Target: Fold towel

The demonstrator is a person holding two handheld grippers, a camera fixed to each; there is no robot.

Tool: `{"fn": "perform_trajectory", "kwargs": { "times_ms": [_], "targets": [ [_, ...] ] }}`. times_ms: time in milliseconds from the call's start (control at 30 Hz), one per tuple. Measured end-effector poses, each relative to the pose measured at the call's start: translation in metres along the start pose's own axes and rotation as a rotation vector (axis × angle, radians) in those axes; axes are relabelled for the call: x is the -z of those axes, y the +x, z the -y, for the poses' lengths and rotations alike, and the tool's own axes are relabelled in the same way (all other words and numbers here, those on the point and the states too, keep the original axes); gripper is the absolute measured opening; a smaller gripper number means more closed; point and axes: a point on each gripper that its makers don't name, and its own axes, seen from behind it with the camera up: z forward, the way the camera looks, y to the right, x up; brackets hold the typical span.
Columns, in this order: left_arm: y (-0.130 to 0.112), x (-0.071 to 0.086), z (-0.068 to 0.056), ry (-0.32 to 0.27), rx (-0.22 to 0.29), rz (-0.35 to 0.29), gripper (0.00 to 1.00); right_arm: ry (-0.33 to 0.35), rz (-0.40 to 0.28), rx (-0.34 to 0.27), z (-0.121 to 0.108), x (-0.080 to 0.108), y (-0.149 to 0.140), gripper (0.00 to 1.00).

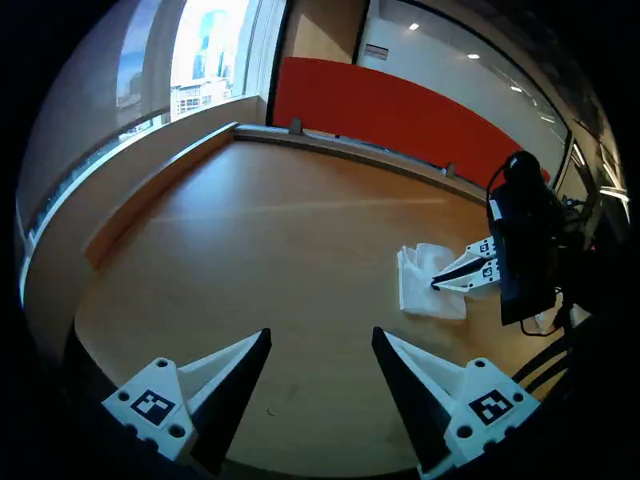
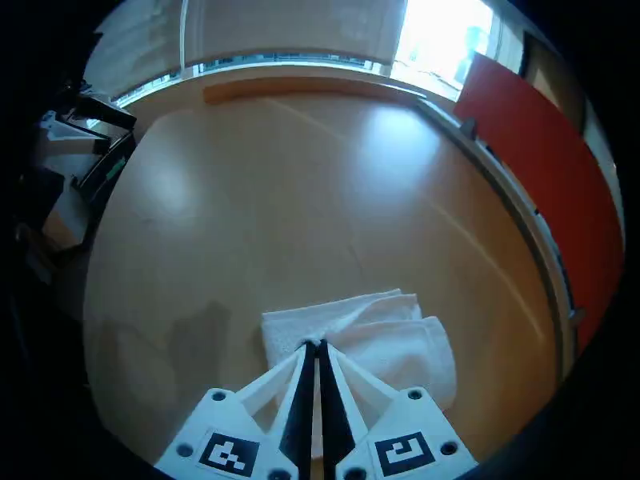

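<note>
Towel [image 2: 384, 340], folded, lying on wooden table [image 2: 240, 200]; right gripper [image 2: 318, 346] narrowed to a slit at its near edge; left gripper [image 1: 320, 332] spread wide, well apart.

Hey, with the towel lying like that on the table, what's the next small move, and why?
Probably open the right tongs and draw them back. They are closed with their tips at the near edge of the white towel, which already lies folded in layers on the wooden table, while the left tongs hang open away from it.
</note>
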Motion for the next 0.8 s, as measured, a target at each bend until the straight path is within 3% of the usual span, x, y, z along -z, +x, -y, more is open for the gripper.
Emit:
{"fn": "perform_trajectory", "kwargs": {
  "times_ms": [233,300,400,500,533,667,800],
  "targets": [
    [0.0021,-0.002,0.0022,0.001,0.003,0.0,0.94,0.011,0.006,-0.01,0.0021,-0.0058,-0.0029,0.06],
    [0.0026,-0.0028,0.0021,0.0,0.002,0.001,0.94,0.012,0.004,-0.01,0.0024,-0.0061,-0.0031,0.11],
    [0.0024,-0.0039,0.0015,-0.001,-0.002,0.004,0.94,0.008,-0.001,-0.01,0.0017,-0.006,-0.003,0.27],
    [0.0019,-0.0047,0.0007,0.0,-0.006,0.006,0.94,0.007,-0.008,-0.01,0.0012,-0.0052,-0.0023,0.62],
    [0.0019,-0.0049,0.0003,-0.001,-0.006,0.007,0.94,0.008,-0.009,-0.009,0.0013,-0.0046,-0.0023,0.69],
    [0.0022,-0.0056,-0.0005,-0.001,-0.005,0.007,0.93,0.009,-0.013,-0.008,0.002,-0.0019,-0.0039,0.8],
    [0.0033,-0.0061,-0.001,-0.002,-0.003,0.006,0.94,0.003,-0.011,-0.015,0.0025,0.0019,-0.009,0.81]
  ]
}}
